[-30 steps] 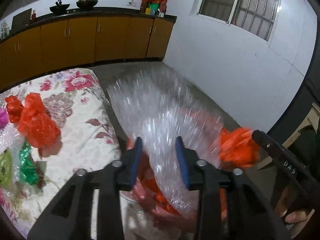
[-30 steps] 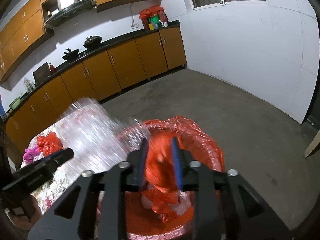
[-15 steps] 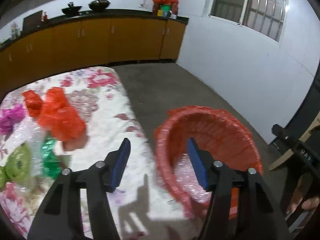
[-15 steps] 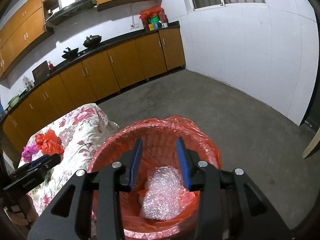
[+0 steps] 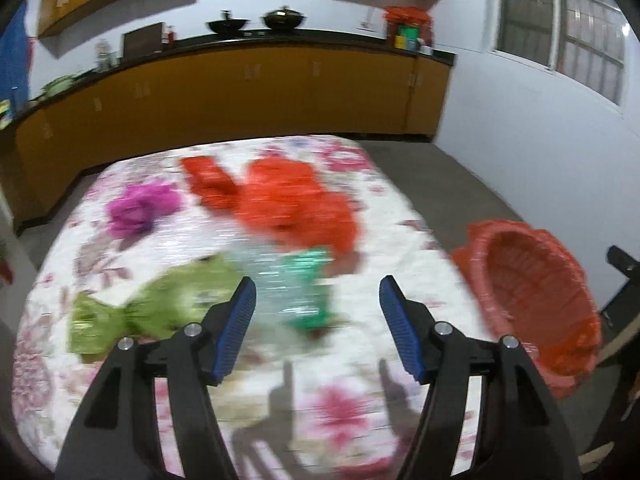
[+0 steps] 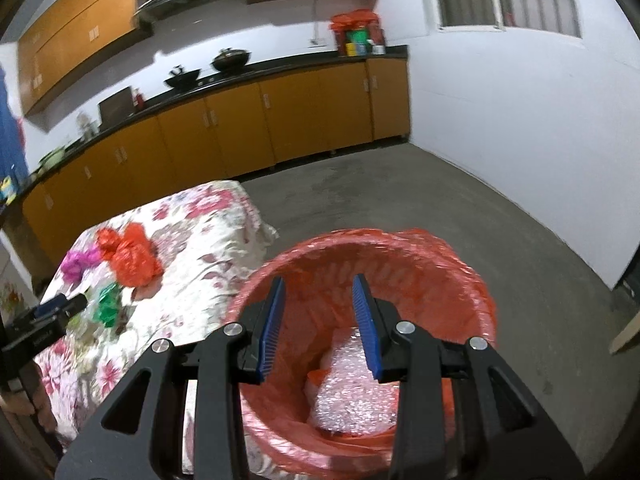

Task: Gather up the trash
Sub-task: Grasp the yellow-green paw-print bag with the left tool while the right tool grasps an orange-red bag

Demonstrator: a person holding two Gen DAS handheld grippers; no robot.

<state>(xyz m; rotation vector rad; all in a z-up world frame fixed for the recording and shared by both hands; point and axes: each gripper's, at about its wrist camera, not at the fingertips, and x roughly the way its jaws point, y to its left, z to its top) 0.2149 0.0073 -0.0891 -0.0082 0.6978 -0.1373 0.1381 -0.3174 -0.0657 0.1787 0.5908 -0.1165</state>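
Over the floral tablecloth (image 5: 400,216) the left gripper (image 5: 318,304) hangs with jaws apart and empty, green wrappers (image 5: 308,280) at its twelve o'clock and red plastic (image 5: 296,204) beyond, while the right gripper (image 6: 318,308), jaws parted and empty, hangs above the red-lined bin (image 6: 452,264) holding bubble wrap (image 6: 348,396).

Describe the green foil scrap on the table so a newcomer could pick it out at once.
Start at the table with the floral cloth beside the red-lined bin. Among the scraps on it, look nearest the open left tool: the green foil scrap lies just ahead, between its fingers' line of sight. It is dark, shiny green, unlike the yellow-green wrapper to its left and the red bag behind.
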